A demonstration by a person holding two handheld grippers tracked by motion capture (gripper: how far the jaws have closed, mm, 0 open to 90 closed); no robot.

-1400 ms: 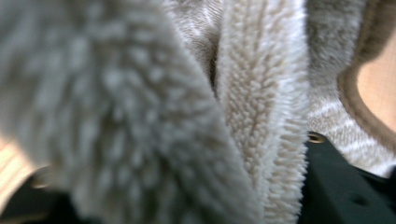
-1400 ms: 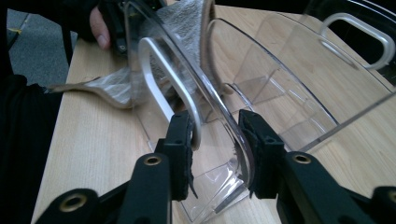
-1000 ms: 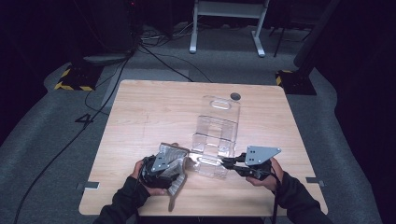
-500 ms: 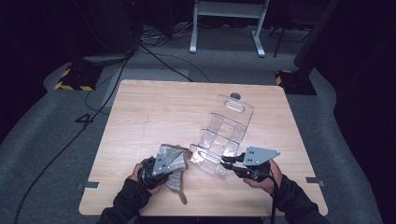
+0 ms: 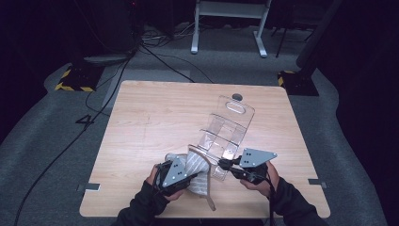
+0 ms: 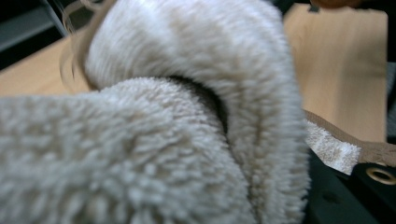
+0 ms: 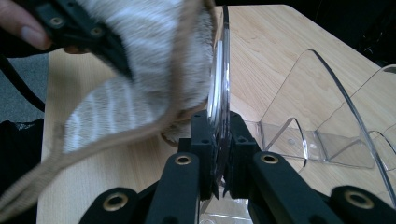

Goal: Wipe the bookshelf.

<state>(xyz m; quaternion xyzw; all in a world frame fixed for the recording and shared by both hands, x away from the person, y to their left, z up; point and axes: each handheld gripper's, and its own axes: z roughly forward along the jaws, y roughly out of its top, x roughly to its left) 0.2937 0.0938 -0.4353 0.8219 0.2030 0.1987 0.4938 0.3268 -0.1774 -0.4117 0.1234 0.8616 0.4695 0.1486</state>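
A clear plastic divider rack (image 5: 227,126) lies at an angle on the wooden table (image 5: 150,117). My right gripper (image 5: 222,164) is shut on the rack's near end wall; in the right gripper view both jaws of the gripper (image 7: 219,140) pinch the thin clear panel (image 7: 218,79). My left gripper (image 5: 190,177) holds a fuzzy off-white cloth (image 5: 196,170) with a tan hem, pressed against that same end of the rack. The cloth (image 6: 140,140) bulges close in front of the left gripper camera and hides most of the jaws. The cloth (image 7: 140,70) touches the panel's left face.
A small dark round object (image 5: 237,97) sits at the table's far edge behind the rack. The front edge of the table lies just under both hands. Beyond the table, cables (image 5: 164,61) and a white-legged stand (image 5: 228,28) are on the floor.
The rack has swung so its far end points more to the right. My left gripper has brought the cloth rightward against the rack's near end. My right gripper kept its hold.
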